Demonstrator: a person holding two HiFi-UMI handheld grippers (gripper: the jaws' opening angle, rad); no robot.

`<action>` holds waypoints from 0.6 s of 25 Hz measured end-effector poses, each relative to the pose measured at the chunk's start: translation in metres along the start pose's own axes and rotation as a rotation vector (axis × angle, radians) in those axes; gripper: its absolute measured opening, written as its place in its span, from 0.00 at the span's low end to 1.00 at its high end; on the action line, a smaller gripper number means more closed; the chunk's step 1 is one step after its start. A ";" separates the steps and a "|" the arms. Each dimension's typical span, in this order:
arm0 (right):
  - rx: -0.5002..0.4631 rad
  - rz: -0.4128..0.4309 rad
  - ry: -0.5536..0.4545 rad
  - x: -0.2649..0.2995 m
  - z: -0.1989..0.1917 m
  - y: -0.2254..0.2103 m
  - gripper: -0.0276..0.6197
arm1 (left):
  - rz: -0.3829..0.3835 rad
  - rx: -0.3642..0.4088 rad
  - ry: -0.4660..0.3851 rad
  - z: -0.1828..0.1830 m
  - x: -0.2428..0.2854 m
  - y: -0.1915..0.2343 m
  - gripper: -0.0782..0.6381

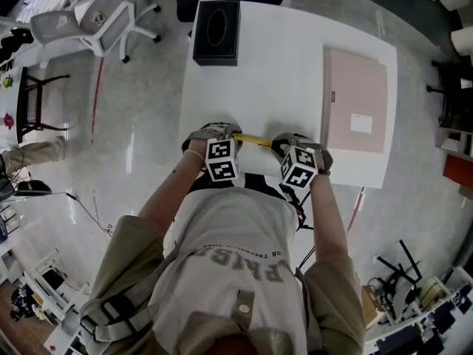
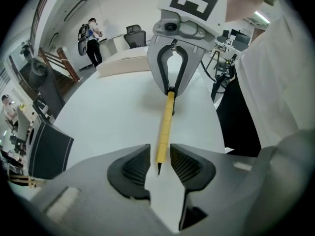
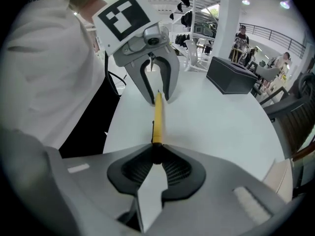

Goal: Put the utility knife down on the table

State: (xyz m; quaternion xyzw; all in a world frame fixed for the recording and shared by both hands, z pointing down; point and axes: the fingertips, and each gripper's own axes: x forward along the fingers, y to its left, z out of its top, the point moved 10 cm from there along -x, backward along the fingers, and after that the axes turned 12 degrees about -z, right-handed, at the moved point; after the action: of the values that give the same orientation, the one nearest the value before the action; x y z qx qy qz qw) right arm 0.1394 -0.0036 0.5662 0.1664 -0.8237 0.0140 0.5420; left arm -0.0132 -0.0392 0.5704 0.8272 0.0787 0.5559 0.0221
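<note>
The utility knife [image 1: 253,139], a slim yellow body with a dark end, lies level over the near edge of the white bench [image 1: 281,72], spanning between the two grippers in front of the person. Right gripper [image 3: 156,156]: its fingers [image 3: 139,169] are drawn in narrow and clamp the knife's dark end between the ribbed pads. Left gripper [image 2: 160,163]: its fingers [image 2: 132,169] stand partly apart, with the knife's pointed tip between them and a slim gap visible on either side, so no pad presses on it. Both grippers point steeply down at the bench, marker cubes uppermost. Whether the knife body touches the bench surface cannot be determined; a faint shadow lies beneath it. Other items on the bench: a black tissue box [image 1: 216,32] at the far left corner and a flat beige box [image 1: 355,98] along the right side, both well apart from the knife.
</note>
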 end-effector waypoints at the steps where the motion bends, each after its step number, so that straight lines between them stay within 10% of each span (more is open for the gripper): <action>1: -0.005 -0.007 -0.001 0.001 0.000 0.002 0.14 | -0.011 -0.013 0.005 -0.004 0.000 -0.001 0.31; 15: -0.110 -0.110 -0.004 0.002 -0.004 0.019 0.14 | -0.008 -0.135 -0.071 -0.022 -0.012 -0.004 0.31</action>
State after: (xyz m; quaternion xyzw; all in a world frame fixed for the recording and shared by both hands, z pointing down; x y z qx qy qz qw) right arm 0.1364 0.0143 0.5728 0.1814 -0.8140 -0.0614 0.5484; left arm -0.0380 -0.0385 0.5669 0.8426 0.0436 0.5303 0.0831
